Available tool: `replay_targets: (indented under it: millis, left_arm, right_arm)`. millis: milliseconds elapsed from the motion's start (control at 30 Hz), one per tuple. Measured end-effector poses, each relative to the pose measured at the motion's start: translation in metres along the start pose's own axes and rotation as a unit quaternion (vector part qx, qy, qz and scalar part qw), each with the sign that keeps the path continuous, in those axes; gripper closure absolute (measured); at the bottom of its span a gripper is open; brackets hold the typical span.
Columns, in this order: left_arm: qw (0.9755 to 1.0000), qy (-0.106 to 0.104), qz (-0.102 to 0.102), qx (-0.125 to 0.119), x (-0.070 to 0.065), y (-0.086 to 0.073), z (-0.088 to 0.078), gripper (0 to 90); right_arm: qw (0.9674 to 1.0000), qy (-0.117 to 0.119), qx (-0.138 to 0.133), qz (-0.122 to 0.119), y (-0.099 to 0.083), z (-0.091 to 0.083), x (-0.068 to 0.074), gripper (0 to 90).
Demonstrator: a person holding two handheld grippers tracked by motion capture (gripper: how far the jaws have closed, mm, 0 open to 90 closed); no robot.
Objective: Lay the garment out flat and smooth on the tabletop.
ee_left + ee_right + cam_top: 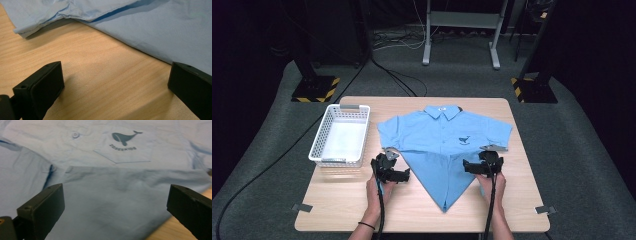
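Note:
A light blue short-sleeved shirt point(443, 135) lies front up on the wooden table point(337, 200), collar at the far side. Its lower part is folded into a point toward the near edge. A whale logo point(124, 137) marks the chest pocket. My left gripper point(398, 175) rests at the fold's left edge, open, its jaws wide over bare wood with the shirt's edge point(150, 32) just beyond them. At the fold's right edge my right gripper point(472, 167) is open too, with the folded cloth point(112, 202) between and beneath its jaws. Neither holds anything.
A white plastic basket point(340, 135) stands on the table's left side, beside the shirt's sleeve. Bare wood runs along the near edge on both sides of the shirt's point. Stands and cables are on the floor beyond the table.

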State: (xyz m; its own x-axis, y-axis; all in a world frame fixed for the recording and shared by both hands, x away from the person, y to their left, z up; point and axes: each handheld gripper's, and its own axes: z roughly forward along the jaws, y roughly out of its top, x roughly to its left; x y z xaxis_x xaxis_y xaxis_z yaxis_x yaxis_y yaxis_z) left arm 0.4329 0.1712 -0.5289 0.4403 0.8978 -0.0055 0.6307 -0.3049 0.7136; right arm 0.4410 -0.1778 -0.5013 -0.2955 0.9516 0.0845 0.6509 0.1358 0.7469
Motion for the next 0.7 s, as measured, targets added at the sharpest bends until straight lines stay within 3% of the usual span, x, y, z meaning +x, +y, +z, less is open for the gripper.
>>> replay_targets:
  millis: [400, 600, 700]
  left_arm:
    - [1.0, 0.0, 0.0, 0.0, 0.0, 0.0, 0.0, 0.2]
    - [1.0, -0.001, 0.001, 0.0, 0.0, 0.0, 0.0, 0.3]
    - [1.0, -0.001, 0.001, 0.0, 0.0, 0.0, 0.0, 0.3]
  right_arm:
    - [0.9992, 0.013, 0.022, -0.029, 0.021, 0.023, 0.031, 1.7]
    - [0.9983, -0.002, 0.043, -0.039, 0.025, 0.039, 0.039, 3.0]
    - [0.9982, 0.0, 0.049, -0.036, 0.026, 0.044, 0.038, 8.1]
